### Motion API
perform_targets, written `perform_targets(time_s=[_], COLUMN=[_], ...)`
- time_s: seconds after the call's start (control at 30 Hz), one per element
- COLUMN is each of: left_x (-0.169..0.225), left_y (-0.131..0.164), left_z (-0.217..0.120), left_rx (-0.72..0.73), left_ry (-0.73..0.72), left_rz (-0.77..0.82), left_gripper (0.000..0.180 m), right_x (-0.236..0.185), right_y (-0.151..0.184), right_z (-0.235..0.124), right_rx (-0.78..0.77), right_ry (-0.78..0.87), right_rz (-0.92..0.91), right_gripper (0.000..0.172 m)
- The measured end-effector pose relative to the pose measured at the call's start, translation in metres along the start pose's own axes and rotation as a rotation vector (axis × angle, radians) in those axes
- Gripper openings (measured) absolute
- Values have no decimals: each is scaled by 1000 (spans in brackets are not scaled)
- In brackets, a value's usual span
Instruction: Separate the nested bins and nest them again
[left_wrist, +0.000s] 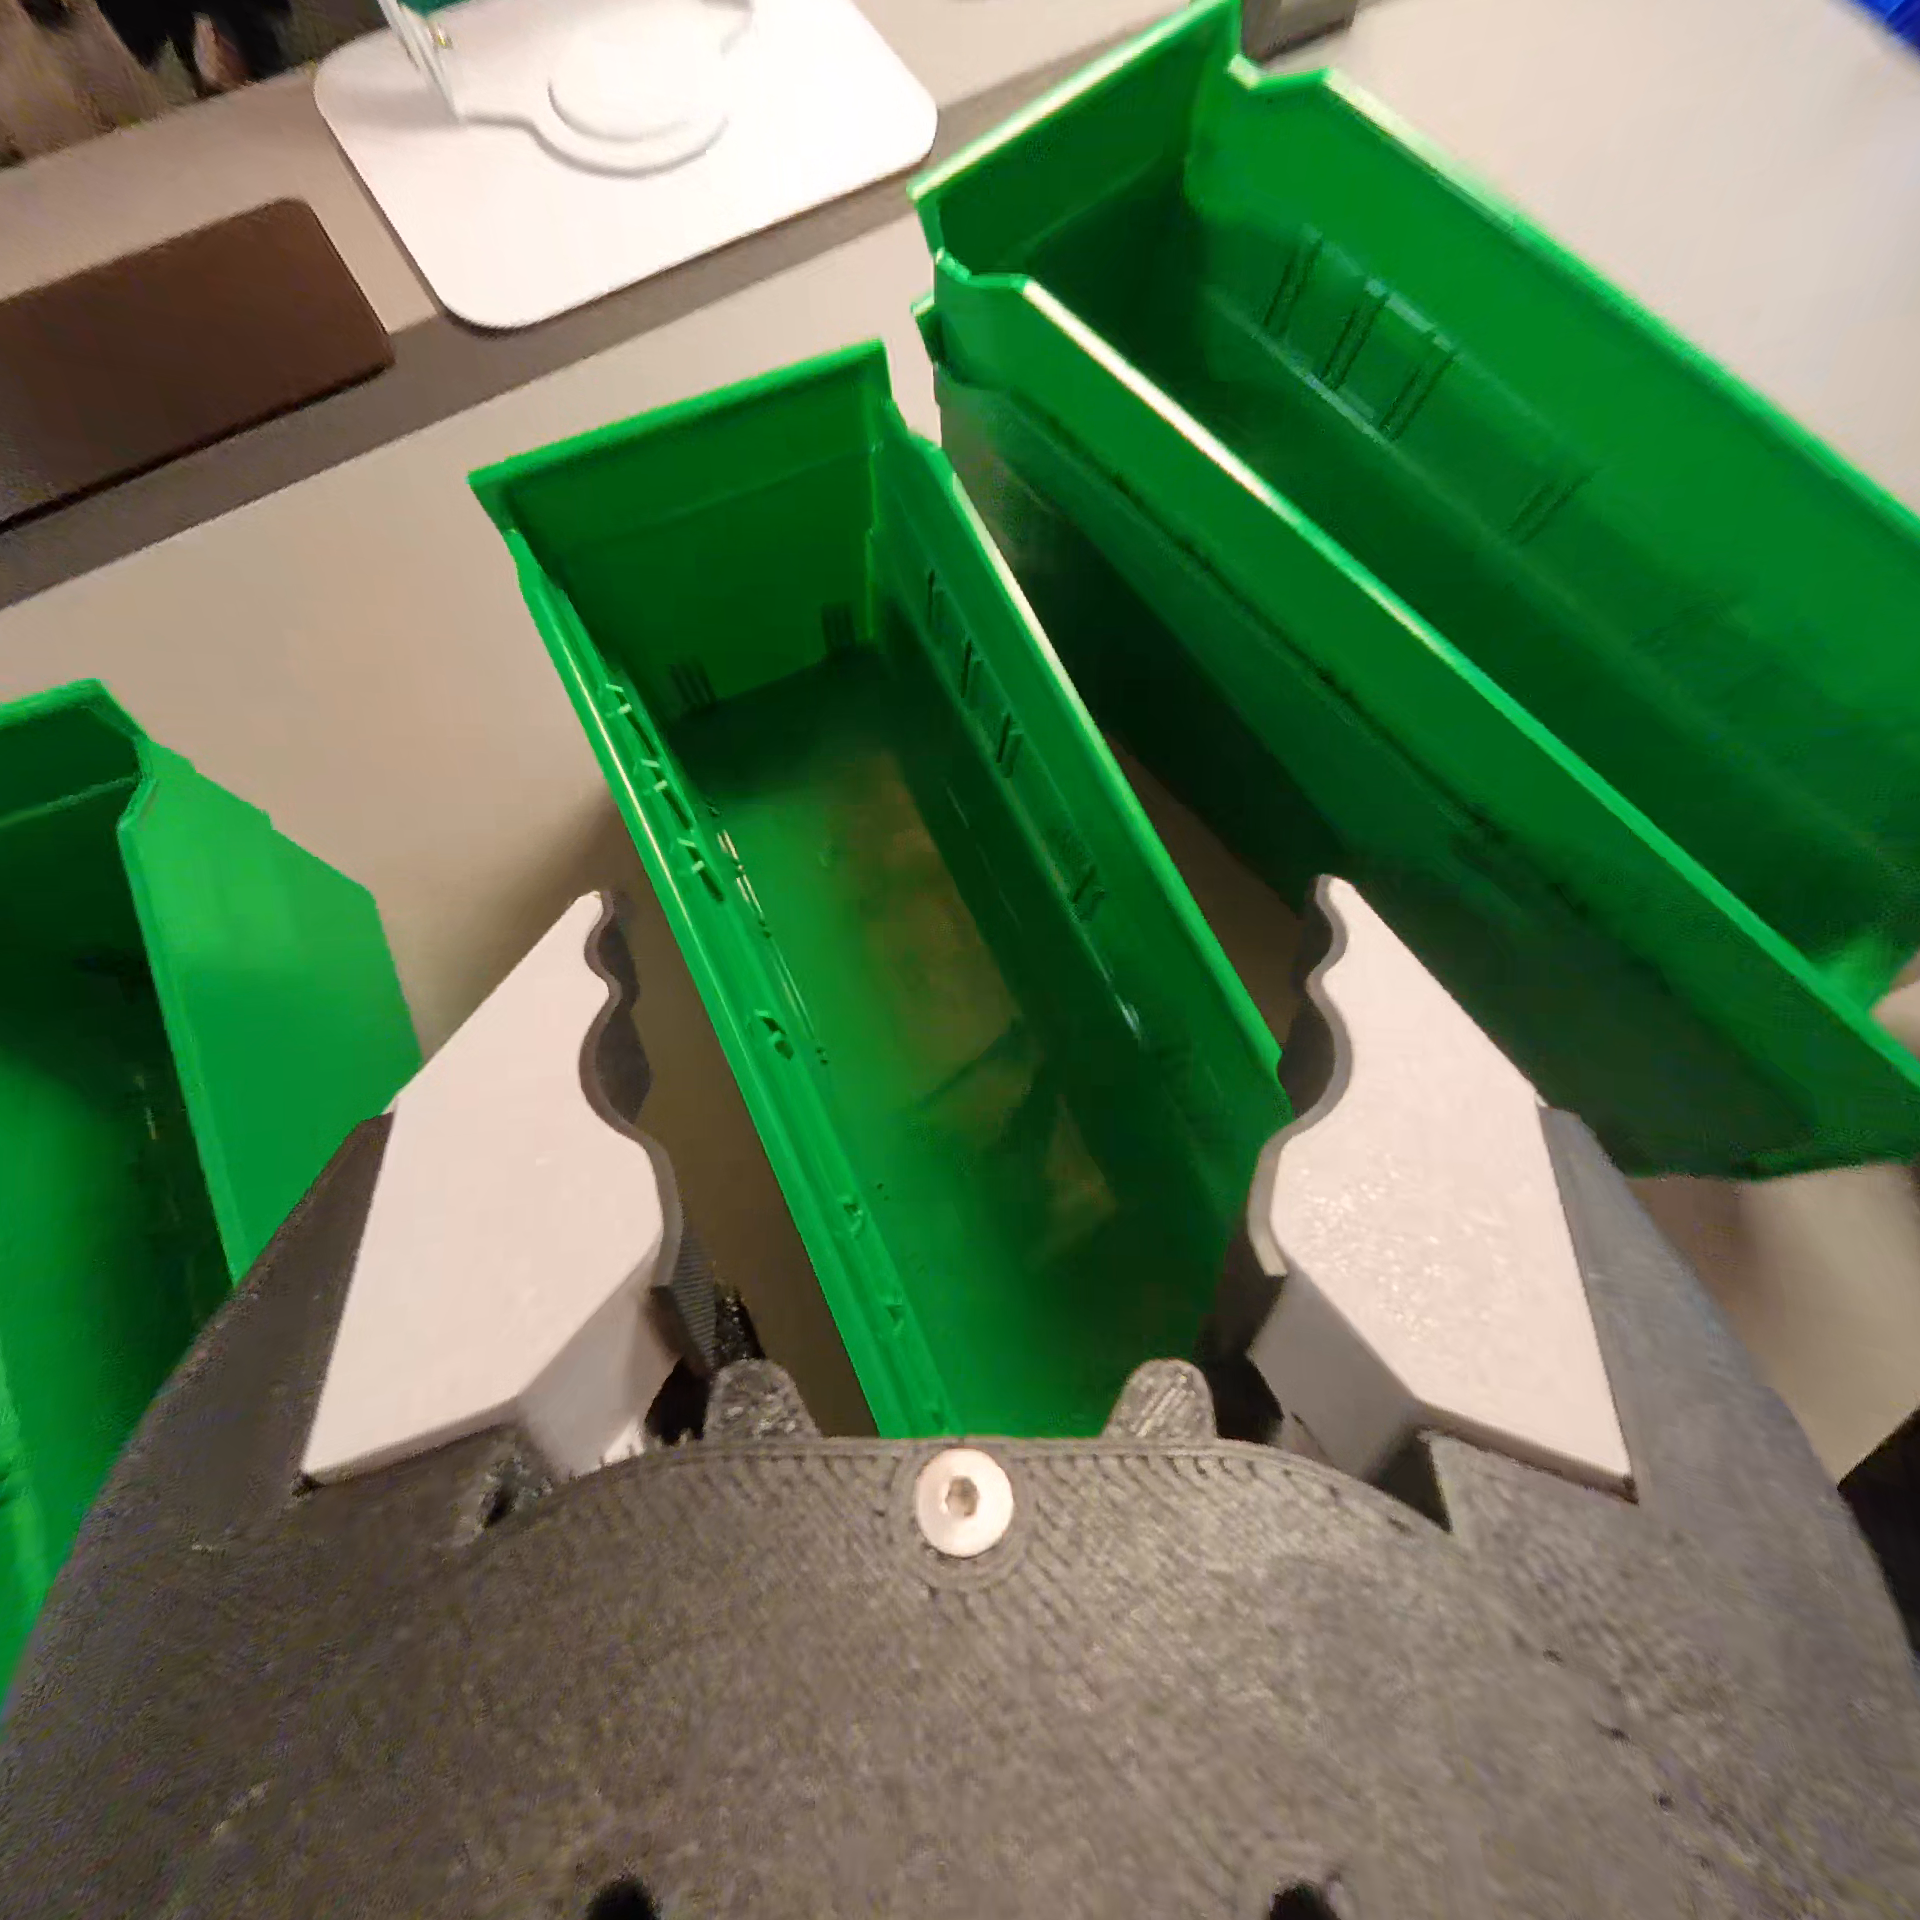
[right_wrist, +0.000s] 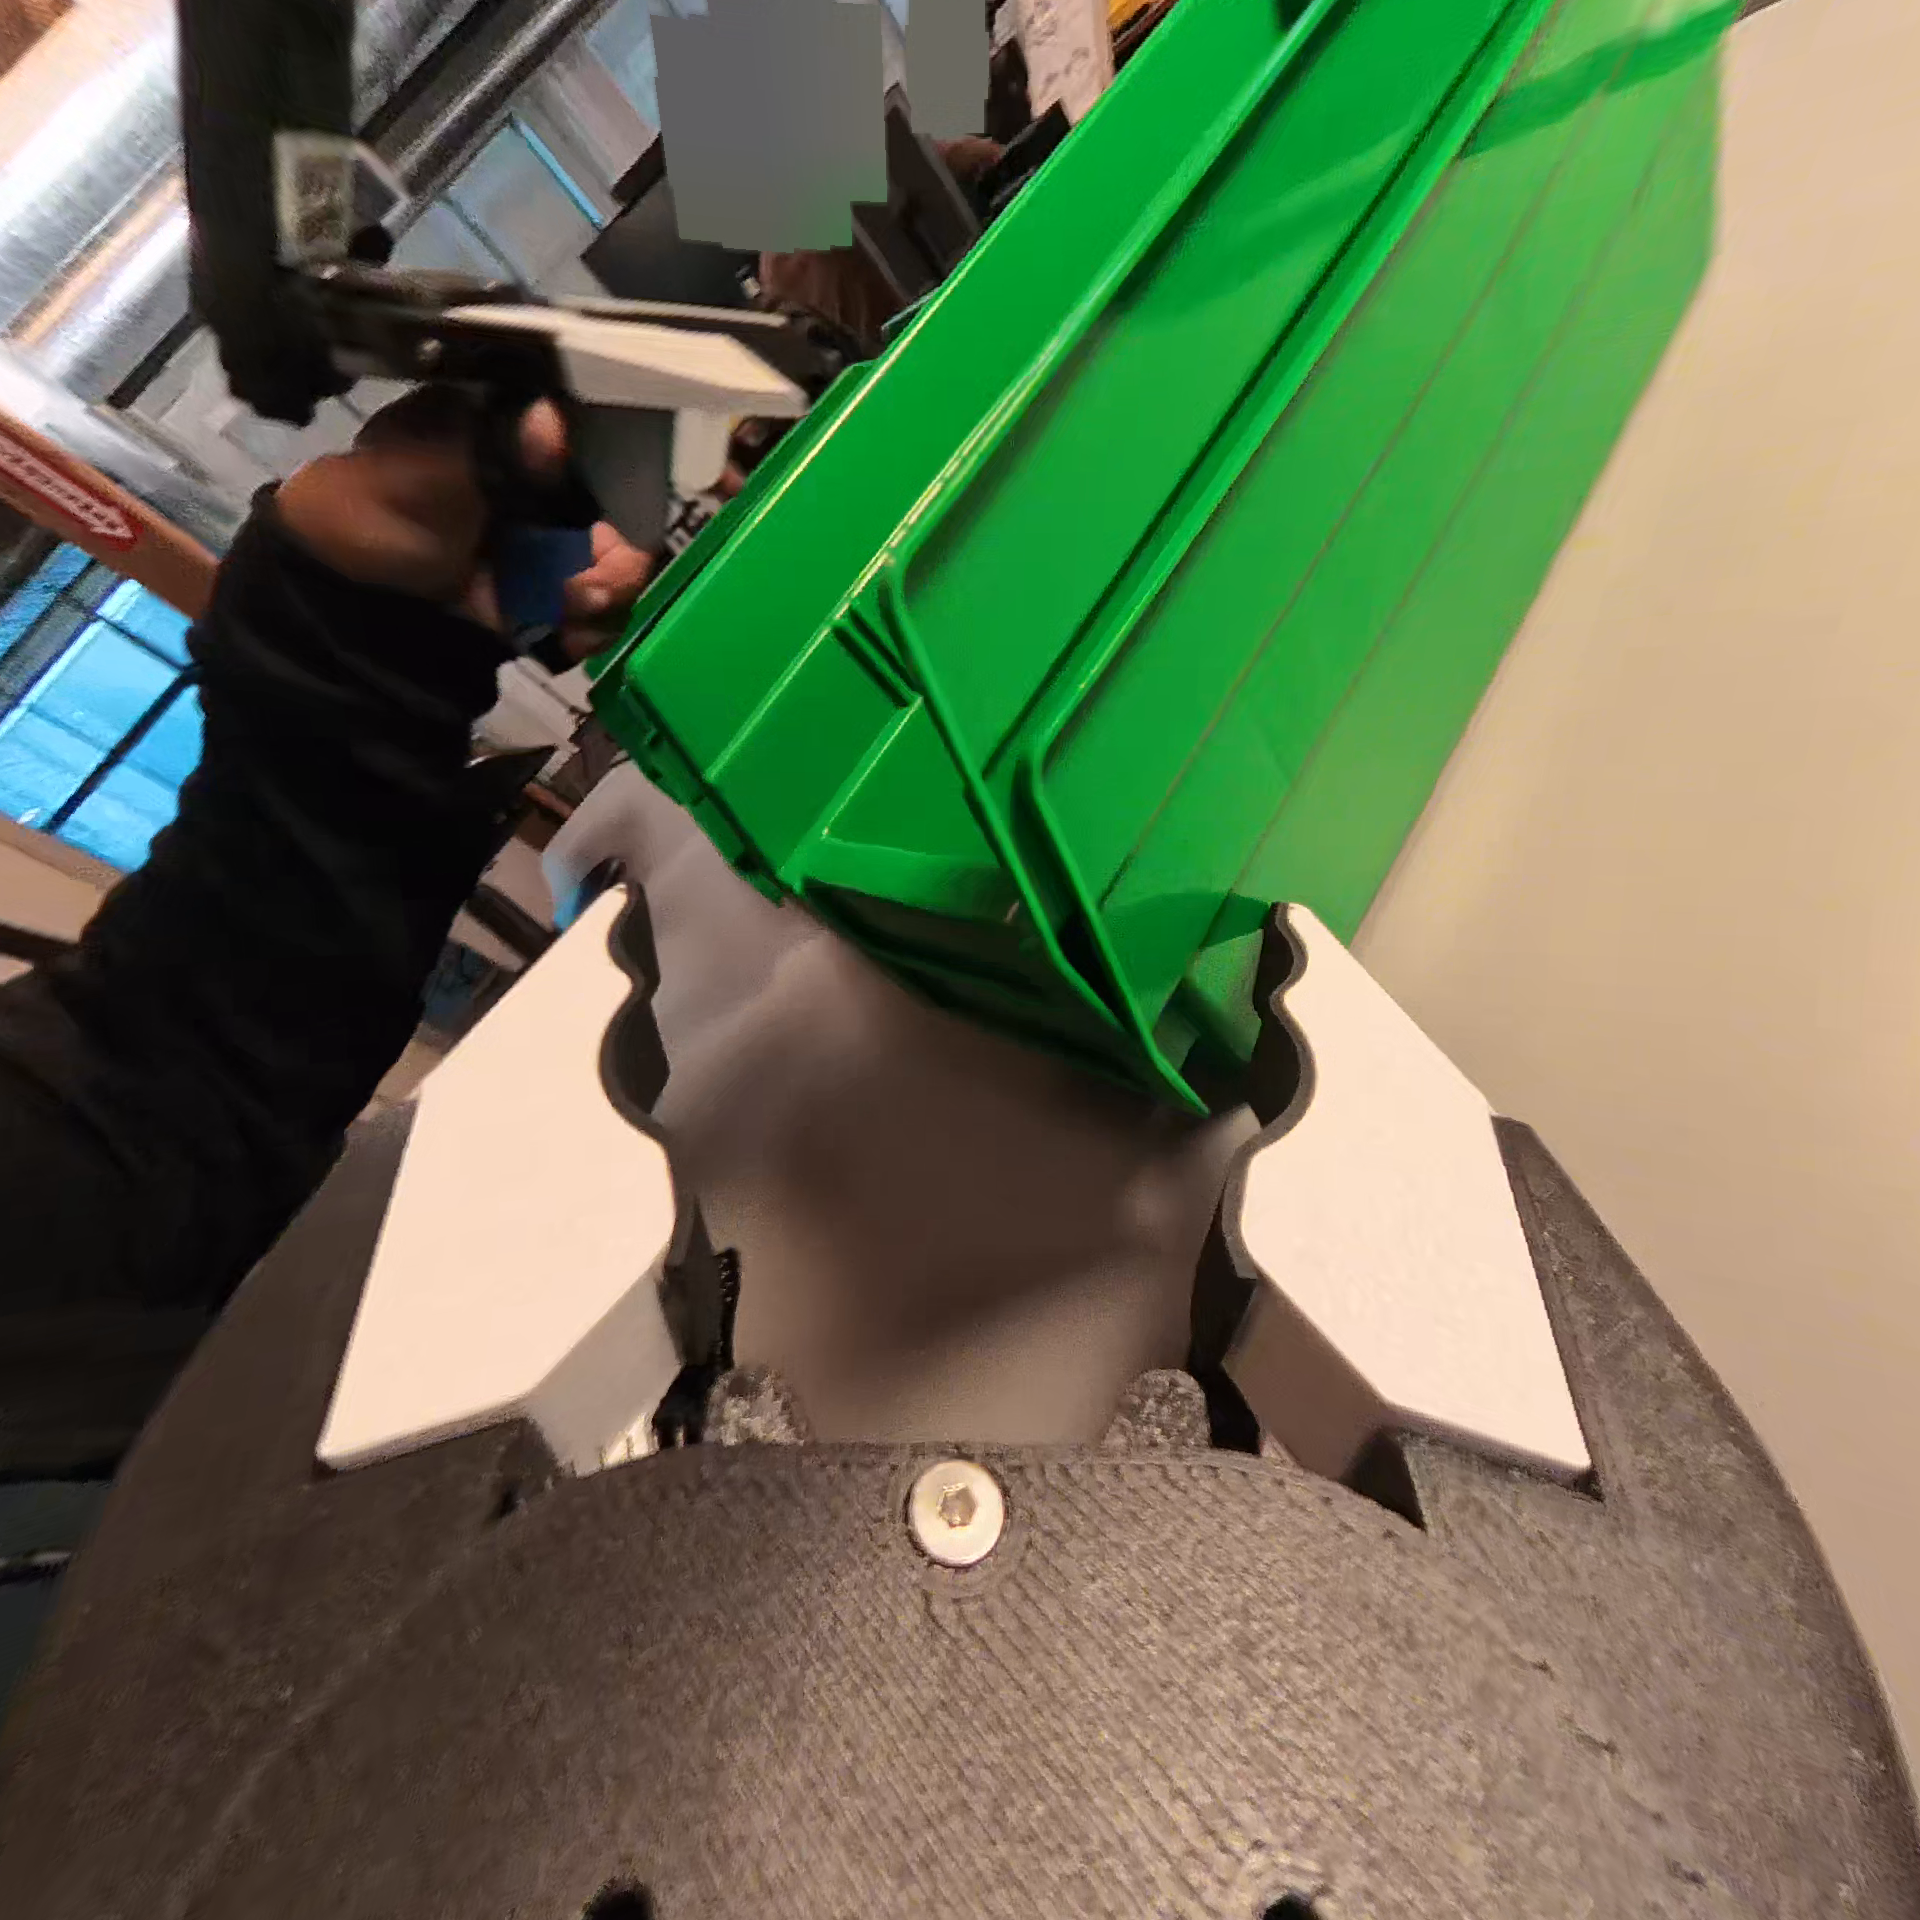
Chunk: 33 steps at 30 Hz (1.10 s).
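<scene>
Left wrist view shows a single green bin (left_wrist: 862, 831) standing on the table (left_wrist: 343, 665) between the spread, non-pressing fingers of the left gripper (left_wrist: 961, 935). To its right sits a nested stack (left_wrist: 1455, 582), which the right gripper (right_wrist: 951, 935) approaches, spread, gripping nothing. Separation seems underway; next, clamp a wall.

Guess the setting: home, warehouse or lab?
Likely a lab or workshop. Green plastic bins sit on a plain beige worktable beside a white stand base, and the right wrist view shows silver ducting and cluttered shelving behind the person.
</scene>
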<state>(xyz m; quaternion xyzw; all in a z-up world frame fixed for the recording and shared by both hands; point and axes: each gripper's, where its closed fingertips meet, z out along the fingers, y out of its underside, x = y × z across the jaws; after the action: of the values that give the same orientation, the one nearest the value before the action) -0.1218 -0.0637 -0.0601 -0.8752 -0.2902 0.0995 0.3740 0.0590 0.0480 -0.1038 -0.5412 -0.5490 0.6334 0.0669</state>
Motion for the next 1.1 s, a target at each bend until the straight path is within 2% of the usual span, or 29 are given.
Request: perform_targets(time_s=[0.17,0.27,0.33,0.47,0.5,0.63,0.97,1.1], left_x=[-1,-8,-12,-20,-23,-36,-41,-45], left_y=[8,18,22,24,24,24,31,23], left_z=[17,27,32,32,31,25,42,47], left_rx=[-142,-212,-239,-319,-337,-396,-466,-428], left_ry=[-54,-107,-108,-77,-79,-122,-157,-141], left_rz=[61,59,44,54,57,73,40,24], left_gripper=[133,136,145,138,130,123,141,127], right_x=[-16,-11,-6,-5,-5,-5,3,0], right_y=[1,-2,-4,-12,-13,-16,-32,-30], right_z=[8,13,17,19,19,15,-7,-5], right_rx=[21,37,37,69,73,84,193,178], right_ry=[-74,-37,-12,-29,-37,-35,-57,-72], right_rz=[39,40,42,54,53,33,62,46], right_gripper=[111,110,109,108,108,107,98,98])
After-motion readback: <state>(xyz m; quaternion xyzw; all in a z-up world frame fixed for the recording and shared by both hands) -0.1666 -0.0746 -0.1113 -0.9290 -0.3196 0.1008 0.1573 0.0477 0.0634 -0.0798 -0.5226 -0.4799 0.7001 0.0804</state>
